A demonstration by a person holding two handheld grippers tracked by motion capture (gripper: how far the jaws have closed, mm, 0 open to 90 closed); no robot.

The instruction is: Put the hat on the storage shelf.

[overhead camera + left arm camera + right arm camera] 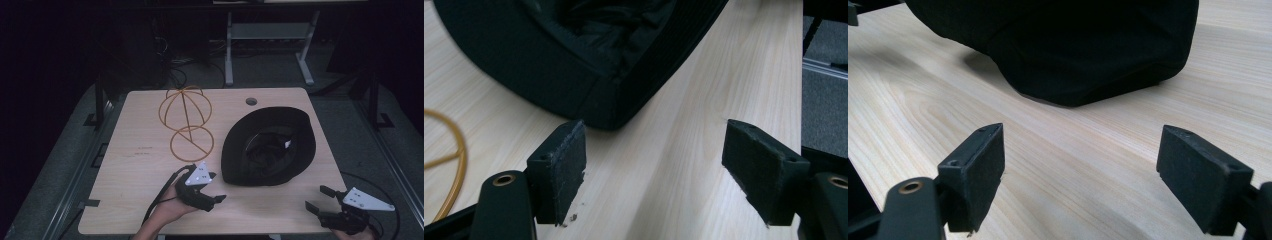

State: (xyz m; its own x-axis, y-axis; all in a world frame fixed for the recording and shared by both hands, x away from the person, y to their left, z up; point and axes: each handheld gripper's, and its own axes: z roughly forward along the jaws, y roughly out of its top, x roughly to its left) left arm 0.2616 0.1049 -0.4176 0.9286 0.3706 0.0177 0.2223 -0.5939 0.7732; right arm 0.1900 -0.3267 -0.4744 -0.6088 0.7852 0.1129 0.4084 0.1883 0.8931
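Pale wooden table (140, 175) carries a black hat (270, 146), crown down, right of a wire stand (186, 122). Left gripper (216, 187) and right gripper (317, 197) sit near it, jaws spread, grasping nothing.

I saw a black hat (270, 147) of matt woven cloth, its brim faintly ribbed and its lining crumpled and slightly shiny, lying on a table (140, 165) of pale wood-grain laminate, smooth with a soft sheen. Beside it stood a wire hat stand (186, 122), thin metal in a gold-orange finish. My left gripper (216, 187) and right gripper (318, 198) were matt black plastic; their pads (566, 170) looked rough, foam-like and frayed at the edges, with small brass-coloured eyelets. Each carried a smooth grey plate (367, 199).
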